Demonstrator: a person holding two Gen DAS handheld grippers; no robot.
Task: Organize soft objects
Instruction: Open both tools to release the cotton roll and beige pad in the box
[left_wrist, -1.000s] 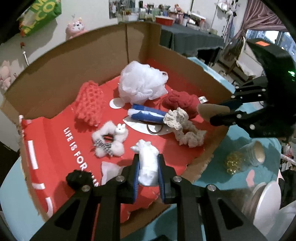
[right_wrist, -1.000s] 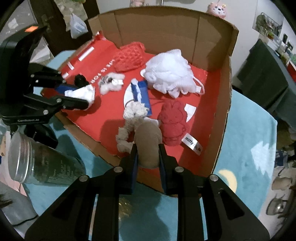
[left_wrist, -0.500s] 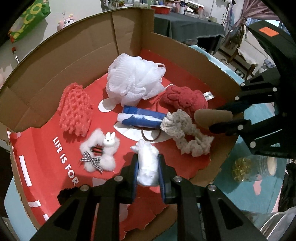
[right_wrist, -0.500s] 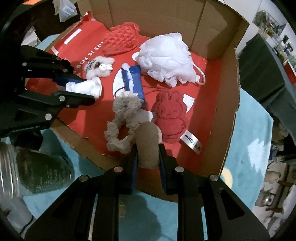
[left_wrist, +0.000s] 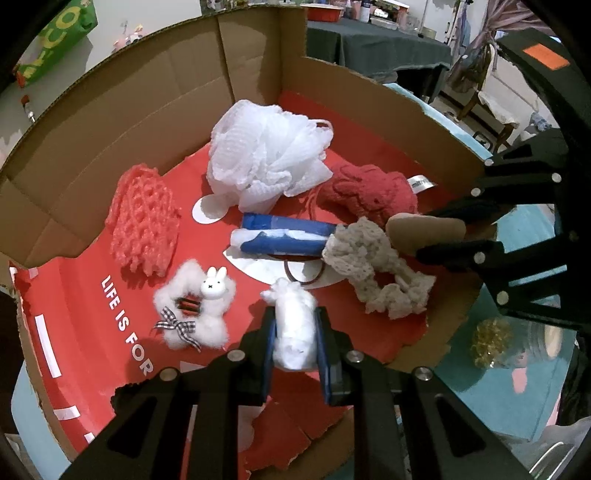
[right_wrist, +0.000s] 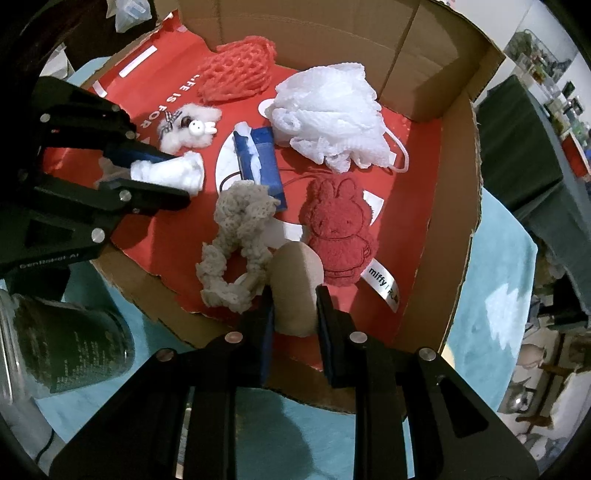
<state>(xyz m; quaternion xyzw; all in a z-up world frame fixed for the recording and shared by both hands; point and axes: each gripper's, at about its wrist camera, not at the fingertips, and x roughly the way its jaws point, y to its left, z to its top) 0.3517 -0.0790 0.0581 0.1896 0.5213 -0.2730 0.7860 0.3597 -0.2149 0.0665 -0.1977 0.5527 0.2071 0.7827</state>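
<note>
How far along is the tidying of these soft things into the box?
Well underway. Already lying in the cardboard box: white mesh puff, red bunny cloth, beige scrunchie. In hand: left gripper holds white wad, right gripper holds tan pad. Left: setting both down.

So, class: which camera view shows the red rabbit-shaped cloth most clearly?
The right wrist view: the red rabbit-shaped cloth lies flat and face-up there, with ears, face and dress outline all visible. In the left wrist view the same cloth appears foreshortened from the side, so its rabbit shape is hard to read.
</note>
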